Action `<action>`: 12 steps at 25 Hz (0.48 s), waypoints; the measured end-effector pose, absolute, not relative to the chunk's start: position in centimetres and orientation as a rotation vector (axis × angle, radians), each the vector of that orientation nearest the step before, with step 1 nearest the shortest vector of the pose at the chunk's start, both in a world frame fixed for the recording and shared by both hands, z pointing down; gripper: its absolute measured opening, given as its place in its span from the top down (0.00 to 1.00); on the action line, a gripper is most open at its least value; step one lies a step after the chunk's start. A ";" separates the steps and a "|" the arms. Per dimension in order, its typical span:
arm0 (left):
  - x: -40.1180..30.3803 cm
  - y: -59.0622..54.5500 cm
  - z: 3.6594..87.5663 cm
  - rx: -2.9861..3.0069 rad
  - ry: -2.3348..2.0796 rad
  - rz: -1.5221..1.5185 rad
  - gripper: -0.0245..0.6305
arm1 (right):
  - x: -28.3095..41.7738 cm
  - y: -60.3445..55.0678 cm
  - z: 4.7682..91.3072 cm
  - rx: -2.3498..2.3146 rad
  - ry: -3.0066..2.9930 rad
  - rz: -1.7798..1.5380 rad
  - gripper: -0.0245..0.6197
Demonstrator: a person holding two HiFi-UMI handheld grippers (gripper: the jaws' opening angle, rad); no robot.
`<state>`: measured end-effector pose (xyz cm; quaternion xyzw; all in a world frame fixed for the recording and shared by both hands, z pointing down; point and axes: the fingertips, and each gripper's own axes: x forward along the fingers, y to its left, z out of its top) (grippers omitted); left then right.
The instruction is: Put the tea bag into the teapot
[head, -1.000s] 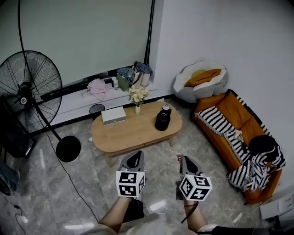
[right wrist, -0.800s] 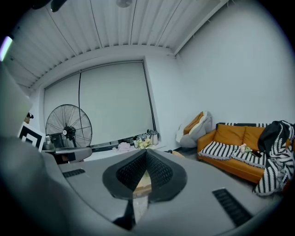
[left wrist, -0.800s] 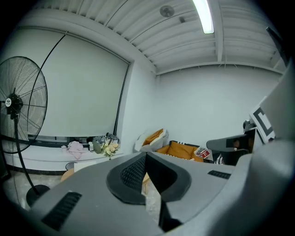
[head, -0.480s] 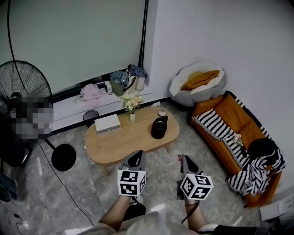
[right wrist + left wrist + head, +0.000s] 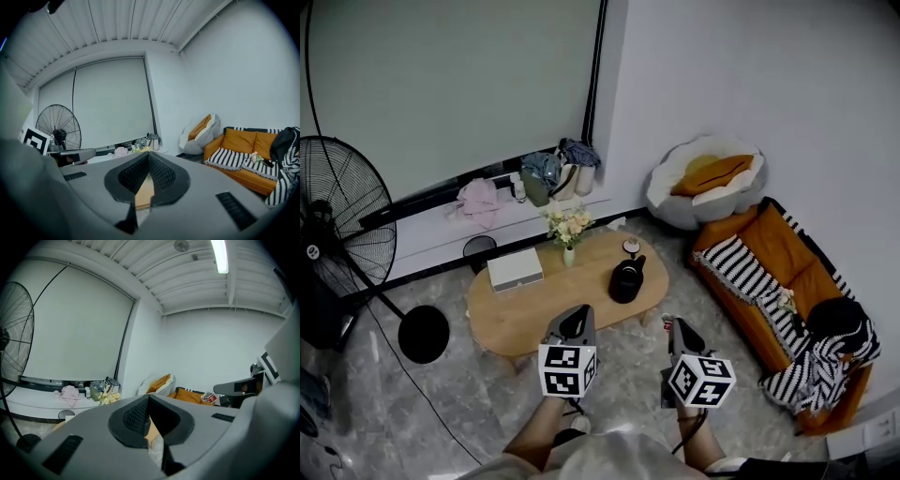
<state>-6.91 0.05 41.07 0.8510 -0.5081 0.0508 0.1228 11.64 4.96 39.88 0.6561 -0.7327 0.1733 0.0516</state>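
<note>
The black teapot stands on the right part of an oval wooden table, with a small round cup-like thing just behind it. I see no tea bag that I can tell apart. Both grippers hang over the floor in front of the table, well short of it. My left gripper is shut, its jaws meeting at the tip with nothing between them. My right gripper is shut too. A small red and white piece shows by the right gripper's tip; what it is I cannot tell.
A white box and a vase of flowers share the table. A standing fan is at the left, with its cable across the floor. An orange sofa with striped cloths and a beanbag are at the right.
The head view has swung: the table and teapot now sit lower and further left in it, and the fan has slid toward the left edge. Both grippers keep their place and stay shut.
</note>
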 end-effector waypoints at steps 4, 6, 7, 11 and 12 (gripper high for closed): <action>-6.8 -2.6 41.5 2.476 -1.460 0.139 0.94 | 11.8 2.5 39.9 2.004 -2.215 0.523 0.91; -6.7 -3.7 41.7 2.481 -1.451 0.141 0.94 | 11.8 1.5 40.1 2.009 -2.208 0.527 0.91; -6.8 -4.2 41.9 2.481 -1.447 0.142 0.94 | 11.7 1.0 40.2 2.009 -2.205 0.529 0.91; -6.6 -5.7 42.9 2.473 -1.407 0.174 0.94 | 11.6 -0.5 40.9 2.009 -2.188 0.545 0.91; -6.5 -6.0 43.3 2.470 -1.397 0.185 0.94 | 11.6 -0.8 41.2 2.009 -2.184 0.552 0.91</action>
